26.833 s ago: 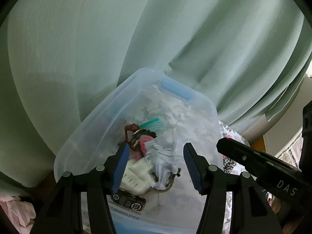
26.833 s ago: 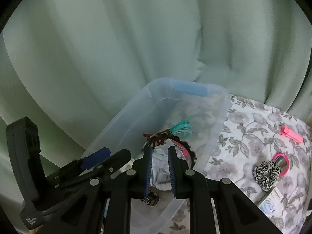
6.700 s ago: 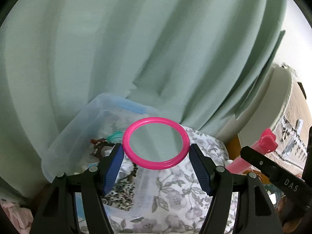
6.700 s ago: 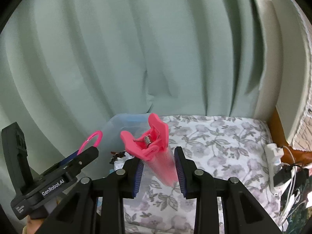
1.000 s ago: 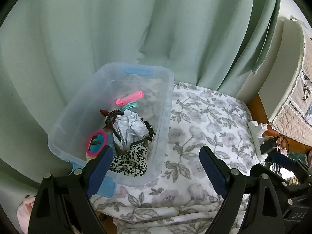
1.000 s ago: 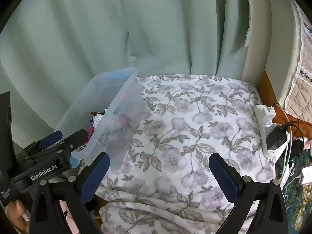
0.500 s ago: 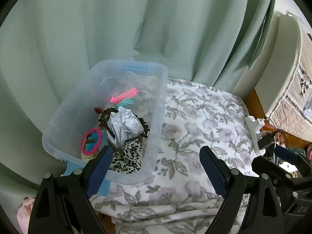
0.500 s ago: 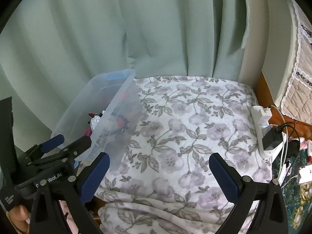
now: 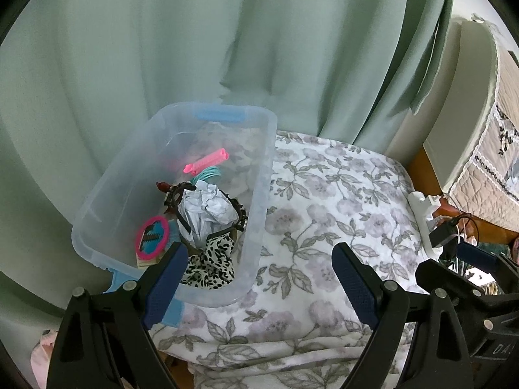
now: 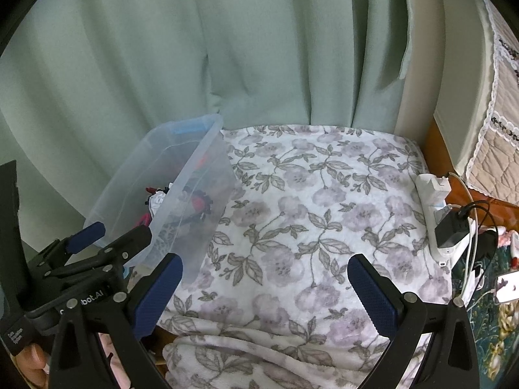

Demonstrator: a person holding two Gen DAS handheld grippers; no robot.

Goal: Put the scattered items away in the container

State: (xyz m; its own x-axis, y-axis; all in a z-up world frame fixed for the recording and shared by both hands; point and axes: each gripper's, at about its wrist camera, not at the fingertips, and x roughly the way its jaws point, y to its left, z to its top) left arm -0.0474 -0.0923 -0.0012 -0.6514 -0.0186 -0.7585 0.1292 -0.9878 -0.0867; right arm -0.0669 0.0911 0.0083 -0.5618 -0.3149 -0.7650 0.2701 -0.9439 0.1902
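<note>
From my left wrist camera, my left hand-held gripper (image 9: 259,274) is released, its blue pads spread wide with nothing between them, above the near end of the container (image 9: 259,194). That container is a clear plastic tub with a blue handle at its far end, sitting at the left edge of a floral blanket (image 9: 340,201) in front of a pale green curtain (image 9: 194,48). Inside it I see a pink hair clip (image 9: 206,161), a teal coil tie (image 9: 207,172), a crumpled white wad (image 9: 206,210) ringed by a dark headband (image 9: 238,215), a round pink-rimmed mirror (image 9: 152,238) and a leopard-print scrunchie (image 9: 211,262). At the lower right my other tool shows the letters "DA". From my right wrist camera, my right hand-held gripper (image 10: 264,287) is likewise released and empty, over bare blanket (image 10: 308,210), with the container (image 10: 194,175) off to its left, its contents blurred through the wall. My left tool (image 10: 97,259) crosses the lower left, its body reading "bot.AI", the start hidden. A white power strip (image 10: 433,201) with a black charger lies at the blanket's right edge.
</note>
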